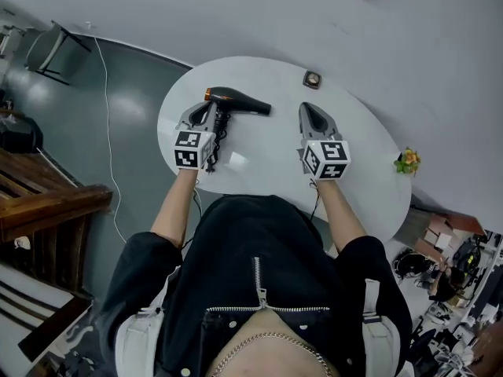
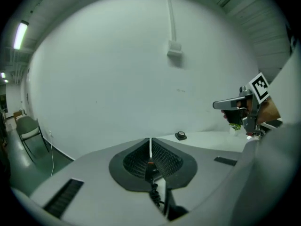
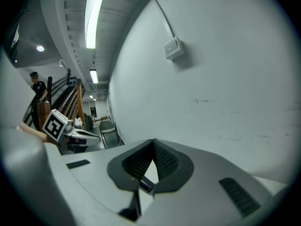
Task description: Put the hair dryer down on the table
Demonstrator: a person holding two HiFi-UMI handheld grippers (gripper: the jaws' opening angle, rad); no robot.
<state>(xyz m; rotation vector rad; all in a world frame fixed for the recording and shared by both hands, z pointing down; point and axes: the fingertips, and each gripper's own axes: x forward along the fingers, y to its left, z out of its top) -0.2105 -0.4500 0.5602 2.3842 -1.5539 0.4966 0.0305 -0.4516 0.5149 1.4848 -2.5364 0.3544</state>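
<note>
**Both grippers closed and low at the table, hair dryer just beyond the left jaws**

Head view: the left gripper (image 1: pixel 200 112) and the right gripper (image 1: pixel 310 112) are low over the round white table (image 1: pixel 267 163), well apart from each other. Each one comes to a closed point. The black hair dryer (image 1: pixel 236 100) lies on its side on the table, across and just beyond the tips of the left jaws. Its end with the orange ring is nearest to them. Its handle runs back along the right side of the left jaws, and the coiled cord (image 1: pixel 216 141) lies beside the marker cube. A small dark round object (image 1: pixel 312 78) lies on the table ahead of the right jaws.

Left gripper view: the jaws of the left gripper (image 2: pixel 150 142) are almost together, with only a thin bright slit between the pads. Behind the tips, where the gap widens, the coiled cord (image 2: pixel 155 192) shows. I cannot tell whether the pads press on it. The small dark round object (image 2: pixel 180 135) is ahead and a little to the right. The right gripper (image 2: pixel 225 104) is far to the right.

Right gripper view: the jaws of the right gripper (image 3: pixel 153 145) meet at the tips. A narrow wedge-shaped gap opens behind them, and only white table shows through it. The left gripper (image 3: pixel 89 134) is to the left.
</note>
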